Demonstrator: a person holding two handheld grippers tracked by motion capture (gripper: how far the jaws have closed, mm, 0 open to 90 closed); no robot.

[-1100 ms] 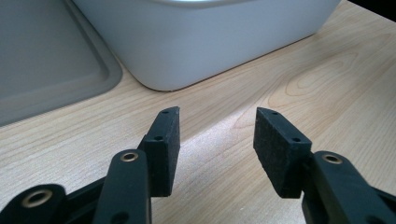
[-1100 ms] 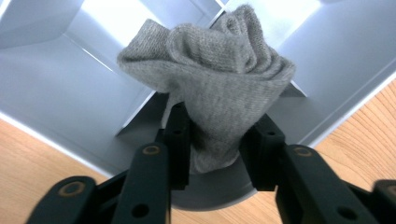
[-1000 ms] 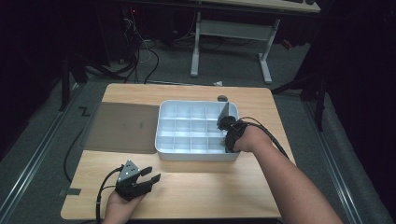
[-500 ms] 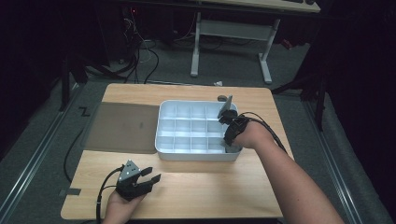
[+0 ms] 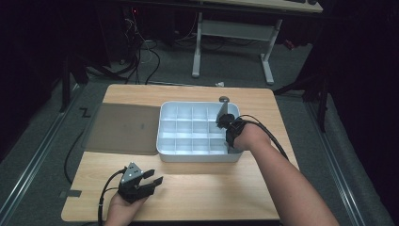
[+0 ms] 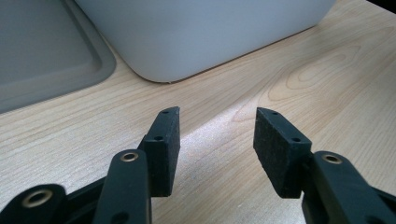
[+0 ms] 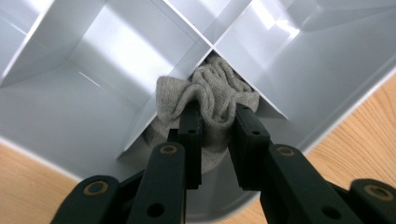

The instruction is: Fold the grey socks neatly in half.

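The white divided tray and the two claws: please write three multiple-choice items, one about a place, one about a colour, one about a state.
1. Where is the right claw?
A. over the white divided tray
B. on the mat
C. off the table

2. What colour is the cloth it grips?
A. red
B. grey
C. blue

3. How is the left claw?
A. shut on cloth
B. open, holding nothing
C. shut on the tray

Answers: 1 A, the right gripper view shows tray dividers under it. 2 B, the bunched fabric is grey. 3 B, bare wooden table shows between its jaws.
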